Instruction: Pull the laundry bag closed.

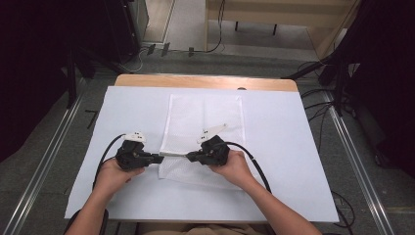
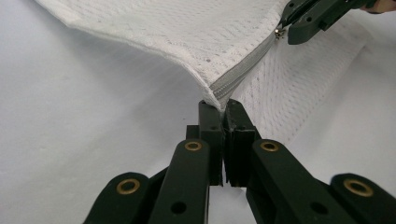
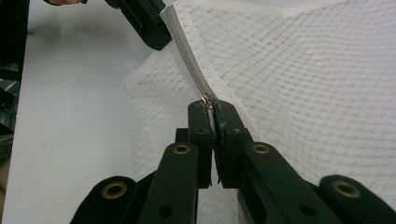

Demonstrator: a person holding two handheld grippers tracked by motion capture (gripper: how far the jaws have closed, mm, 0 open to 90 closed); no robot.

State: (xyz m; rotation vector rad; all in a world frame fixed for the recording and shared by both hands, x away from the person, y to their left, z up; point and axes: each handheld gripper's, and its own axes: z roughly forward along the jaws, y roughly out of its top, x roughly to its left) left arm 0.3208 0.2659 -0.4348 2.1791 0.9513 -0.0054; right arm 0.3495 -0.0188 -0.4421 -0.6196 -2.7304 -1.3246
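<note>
The left gripper (image 1: 157, 158) had its jaws pressed together on the corner of a white mesh zipper bag (image 1: 205, 122), at the end of the zipper (image 2: 243, 74). The bag lay flat on the white table cover (image 1: 293, 147), its near edge lifted between the two grippers. The right gripper (image 1: 190, 156) was clamped tight on the metal zipper pull (image 3: 208, 101).

white mesh zippered laundry bag (image 1: 203, 125) flat on white-covered bench (image 1: 279, 147) | left gripper (image 1: 157, 158) at bag's near-left edge | right gripper (image 1: 190, 156) facing it (jaws nearly tip to tip) | hands behind both
</note>
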